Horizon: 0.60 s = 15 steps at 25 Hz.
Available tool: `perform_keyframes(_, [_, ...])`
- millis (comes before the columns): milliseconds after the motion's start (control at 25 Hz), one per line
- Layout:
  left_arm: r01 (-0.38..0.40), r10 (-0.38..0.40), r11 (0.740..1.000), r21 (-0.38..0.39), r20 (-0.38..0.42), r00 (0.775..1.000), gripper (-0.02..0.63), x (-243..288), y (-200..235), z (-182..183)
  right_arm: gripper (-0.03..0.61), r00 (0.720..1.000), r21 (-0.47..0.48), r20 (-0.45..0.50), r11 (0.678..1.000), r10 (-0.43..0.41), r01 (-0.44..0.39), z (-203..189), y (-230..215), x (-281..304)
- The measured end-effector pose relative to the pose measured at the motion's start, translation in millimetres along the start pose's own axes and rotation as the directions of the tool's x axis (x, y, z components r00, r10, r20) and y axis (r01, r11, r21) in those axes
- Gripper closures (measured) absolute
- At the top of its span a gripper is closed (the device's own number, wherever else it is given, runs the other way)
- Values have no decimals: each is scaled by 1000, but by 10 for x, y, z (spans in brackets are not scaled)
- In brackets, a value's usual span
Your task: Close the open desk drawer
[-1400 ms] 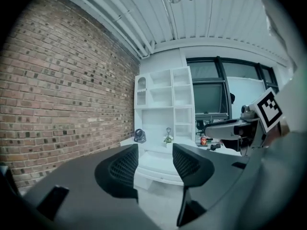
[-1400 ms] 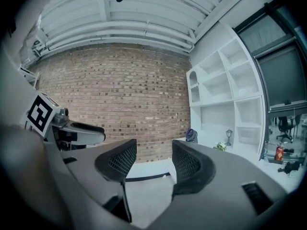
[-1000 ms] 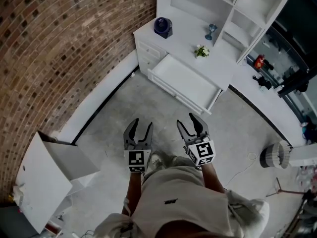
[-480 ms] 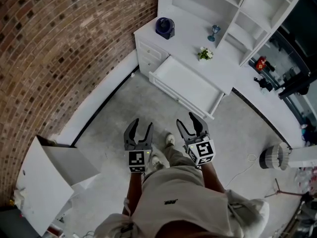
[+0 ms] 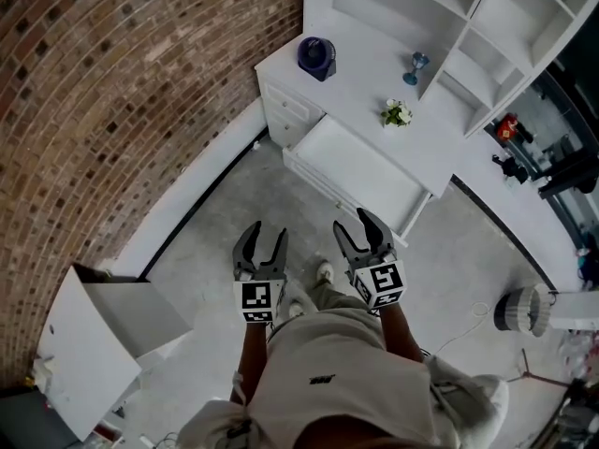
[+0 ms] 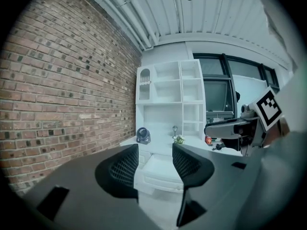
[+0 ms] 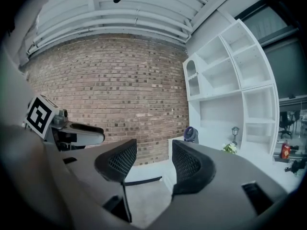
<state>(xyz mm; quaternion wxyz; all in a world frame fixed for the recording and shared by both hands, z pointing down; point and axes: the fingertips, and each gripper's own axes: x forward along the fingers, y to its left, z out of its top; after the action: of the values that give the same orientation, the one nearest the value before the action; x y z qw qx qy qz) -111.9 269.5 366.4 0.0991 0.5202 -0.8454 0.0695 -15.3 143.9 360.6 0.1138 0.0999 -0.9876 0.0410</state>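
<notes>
Head view looks steeply down on a person standing on a grey floor (image 5: 234,204), holding the left gripper (image 5: 266,237) and the right gripper (image 5: 360,232) side by side in front of the body, both pointing toward the far white bench (image 5: 365,73). The open drawer (image 5: 360,166) juts out from the bench front toward the person, its white inside bare, and its near edge lies just beyond the right gripper's tips without touching them. On the bench top stand a dark blue fan (image 5: 316,56) at the far left corner, a small blue goblet-shaped ornament (image 5: 416,65) further right, and a little flowering plant (image 5: 397,113) nearer the drawer. A white shelf unit (image 5: 421,7) rises behind them, and a brick wall (image 5: 112,92) runs along the left. A white open box (image 5: 103,335) sits on the floor at the near left, well apart from the bench. In the left gripper view the jaws stand apart, released, with nothing between them; the drawer shows in the gap, well beyond the pads. In the right gripper view the jaws are likewise apart and grasp nothing, and past them lie the brick wall and the left end of the bench with the fan. One shoe (image 5: 324,271) of the person shows between the two grippers.
</notes>
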Motion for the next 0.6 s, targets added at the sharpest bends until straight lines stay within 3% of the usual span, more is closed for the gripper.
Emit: perform_keyframes(600, [7, -5, 998, 57, -31, 1000, 385, 1162, -361, 332, 345, 1000, 68, 22, 998, -4, 2, 163, -1131, 432])
